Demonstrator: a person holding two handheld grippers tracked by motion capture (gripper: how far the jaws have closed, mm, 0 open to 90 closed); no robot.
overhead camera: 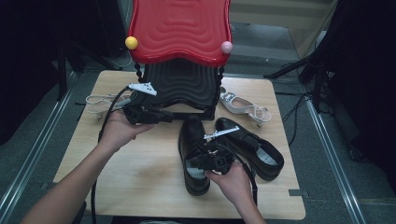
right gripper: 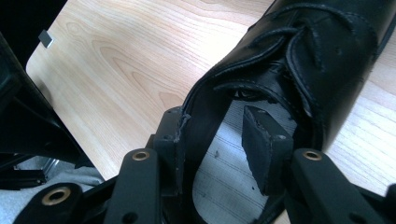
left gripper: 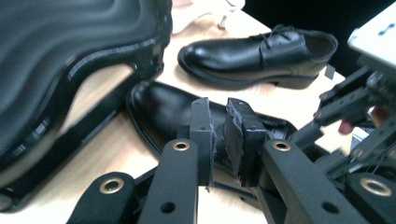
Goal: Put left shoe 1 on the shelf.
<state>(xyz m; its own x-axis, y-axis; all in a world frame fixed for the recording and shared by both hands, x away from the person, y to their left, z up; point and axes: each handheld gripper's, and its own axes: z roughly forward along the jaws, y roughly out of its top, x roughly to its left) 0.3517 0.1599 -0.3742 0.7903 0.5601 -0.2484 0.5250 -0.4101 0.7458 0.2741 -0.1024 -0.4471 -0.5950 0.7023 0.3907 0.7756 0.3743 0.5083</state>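
High view showed my right gripper [overhead camera: 205,156] at the collar of the near black shoe [overhead camera: 192,140], which lay toe-far at the table's [overhead camera: 140,177] middle beside its mate [overhead camera: 252,147] on the right. Right gripper view had my jaws parted, one pad outside the shoe's side wall and one inside the opening, not pressing it. My left gripper [overhead camera: 166,115] hung near the black shoe rack [overhead camera: 182,84], its pads [left gripper: 205,135] narrow and holding nothing.

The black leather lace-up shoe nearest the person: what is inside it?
Inside the black leather shoe, one pad of the right tool sits over a pale grey insole; the other stands outside the collar. The toe end is hidden.
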